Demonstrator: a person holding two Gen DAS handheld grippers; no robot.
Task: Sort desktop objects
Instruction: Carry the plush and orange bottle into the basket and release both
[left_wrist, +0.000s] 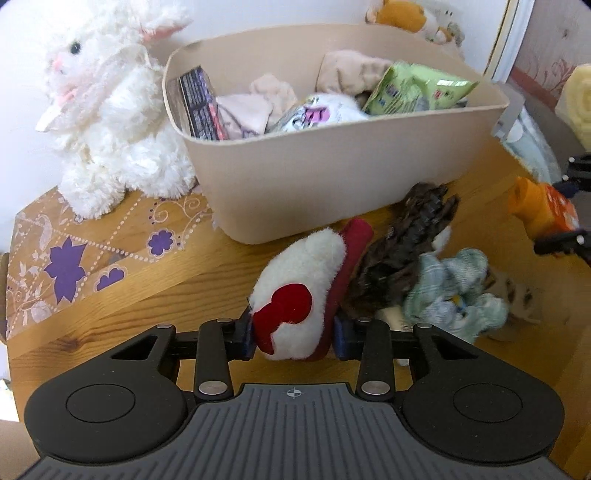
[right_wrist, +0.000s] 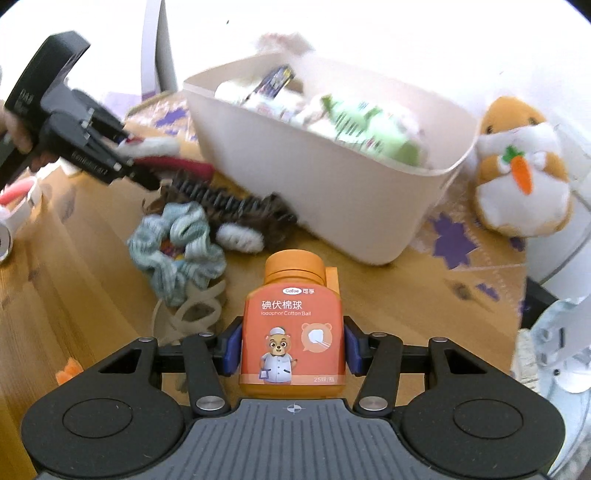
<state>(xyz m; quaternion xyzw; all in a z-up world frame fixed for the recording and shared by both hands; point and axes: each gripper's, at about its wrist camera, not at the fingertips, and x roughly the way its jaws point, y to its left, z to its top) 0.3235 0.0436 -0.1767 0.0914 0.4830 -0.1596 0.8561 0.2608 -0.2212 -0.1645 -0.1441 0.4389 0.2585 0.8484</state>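
Note:
My left gripper (left_wrist: 293, 338) is shut on a white plush toy with red patches (left_wrist: 299, 291), its blue pads pressing both sides, held above the wooden table (left_wrist: 177, 284). The right wrist view shows this gripper (right_wrist: 127, 157) and the toy (right_wrist: 162, 147) at the left, near the beige bin (right_wrist: 332, 192). Between the blue pads of my right gripper (right_wrist: 291, 350) stands an upright orange cotton-ball bottle (right_wrist: 293, 332), gripped firmly. That bottle (left_wrist: 539, 210) also appears at the right edge of the left wrist view. The beige bin (left_wrist: 314, 181) holds several packets and cloth items.
A dark brown hair piece (right_wrist: 229, 203) and a blue-green scrunchie (right_wrist: 177, 243) lie on the table in front of the bin. A white bunny plush (left_wrist: 107, 122) stands left of the bin on a patterned mat. An orange hamster plush (right_wrist: 521, 170) sits to its right.

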